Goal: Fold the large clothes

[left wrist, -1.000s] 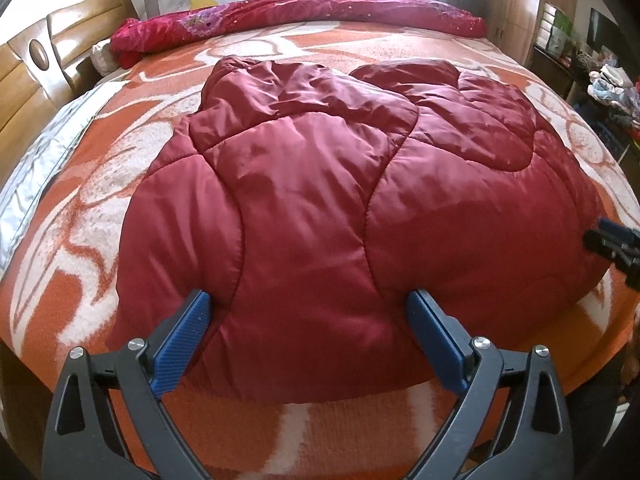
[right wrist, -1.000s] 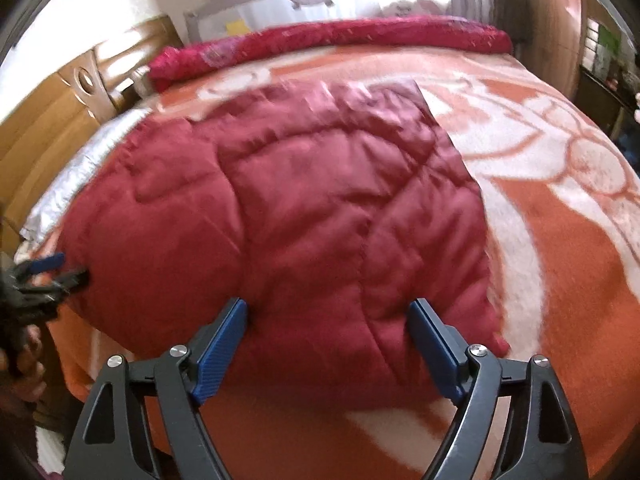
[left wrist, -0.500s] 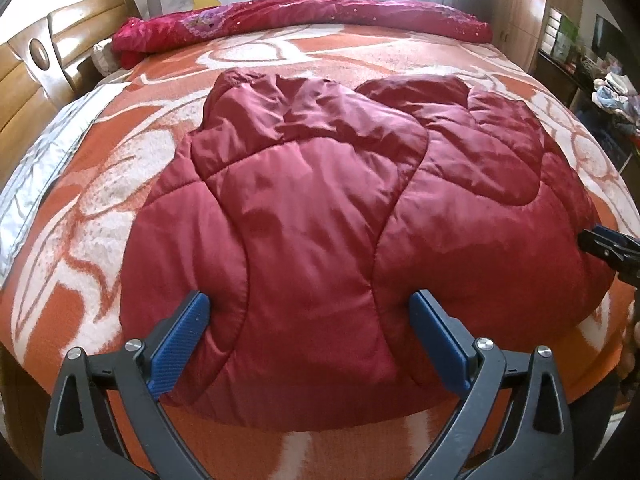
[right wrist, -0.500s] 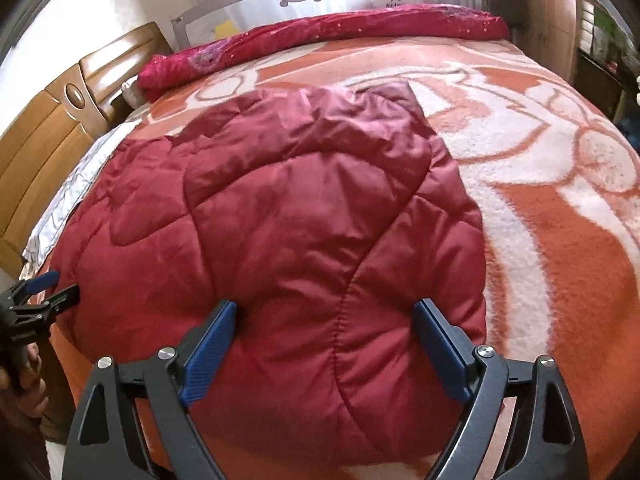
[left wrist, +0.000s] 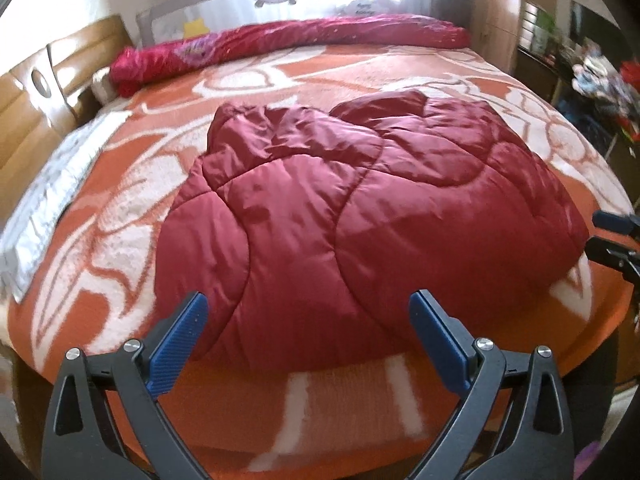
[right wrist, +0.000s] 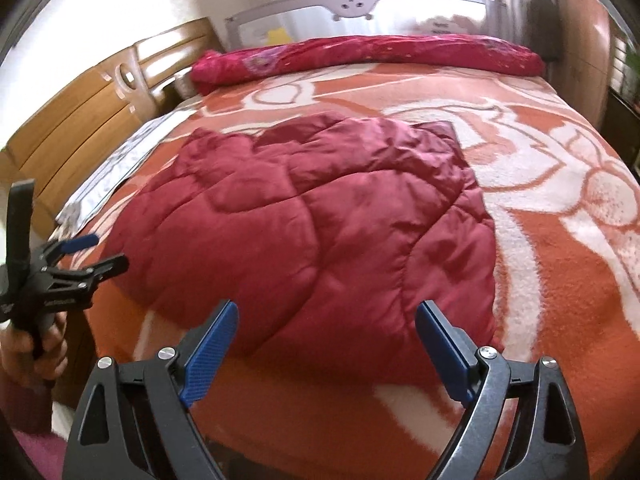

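Crimson quilted jacket (left wrist: 360, 216) lies folded on my bed (left wrist: 352, 396) — left tool (left wrist: 308, 336) gapes wide, empty; right tool (right wrist: 326, 340) is opening, nothing between its jaws.

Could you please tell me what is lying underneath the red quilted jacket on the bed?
The red quilted jacket rests on an orange-and-white patterned blanket, which shows all around it. The blanket directly beneath, and anything under it, is covered.

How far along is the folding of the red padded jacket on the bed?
Done: the red padded jacket lies bundled into a compact, puffy rectangle on the orange blanket. In hand: nothing. The left gripper is open and clear of the jacket; the right gripper has its jaws opening, with nothing between them. Left: perhaps one more fold or some flattening, as the far edge looks lumpy.
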Action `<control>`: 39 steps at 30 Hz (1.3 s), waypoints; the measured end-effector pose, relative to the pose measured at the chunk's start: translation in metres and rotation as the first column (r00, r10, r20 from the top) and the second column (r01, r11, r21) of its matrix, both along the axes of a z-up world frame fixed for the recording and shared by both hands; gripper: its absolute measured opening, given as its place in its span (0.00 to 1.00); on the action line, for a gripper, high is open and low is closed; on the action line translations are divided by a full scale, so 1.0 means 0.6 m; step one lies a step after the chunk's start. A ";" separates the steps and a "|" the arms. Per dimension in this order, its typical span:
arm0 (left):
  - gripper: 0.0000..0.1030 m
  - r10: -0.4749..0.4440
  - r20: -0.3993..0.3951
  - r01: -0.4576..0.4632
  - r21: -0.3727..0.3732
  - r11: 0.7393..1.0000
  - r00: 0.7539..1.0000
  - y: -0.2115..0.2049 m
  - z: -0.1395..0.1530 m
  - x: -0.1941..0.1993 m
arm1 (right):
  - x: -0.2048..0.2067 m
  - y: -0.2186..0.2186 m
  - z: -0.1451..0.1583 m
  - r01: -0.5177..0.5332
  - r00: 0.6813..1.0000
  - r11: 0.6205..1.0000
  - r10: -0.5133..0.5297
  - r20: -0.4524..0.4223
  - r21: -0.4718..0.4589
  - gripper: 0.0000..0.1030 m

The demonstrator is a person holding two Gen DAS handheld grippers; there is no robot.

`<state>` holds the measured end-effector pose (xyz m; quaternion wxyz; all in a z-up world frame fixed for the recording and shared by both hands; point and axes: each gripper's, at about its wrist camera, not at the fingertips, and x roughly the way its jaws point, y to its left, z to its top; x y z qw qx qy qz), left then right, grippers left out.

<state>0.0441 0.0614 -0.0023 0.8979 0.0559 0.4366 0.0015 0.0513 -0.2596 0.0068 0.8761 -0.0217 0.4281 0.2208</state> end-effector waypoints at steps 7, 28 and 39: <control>0.98 -0.067 -0.024 0.068 0.049 0.997 0.997 -0.024 0.000 -0.038 | -0.050 0.017 -0.015 -0.075 0.996 0.996 0.072 -0.052 -0.055 0.89; 0.98 -0.094 0.005 0.092 0.167 0.982 0.996 -0.044 0.064 -0.031 | -0.065 0.039 0.062 -0.160 0.987 0.977 0.163 0.009 -0.138 0.93; 0.98 -0.061 -0.017 0.063 0.162 0.985 0.998 -0.038 0.046 -0.001 | -0.033 0.047 0.043 -0.155 0.988 0.979 0.154 -0.015 -0.132 0.93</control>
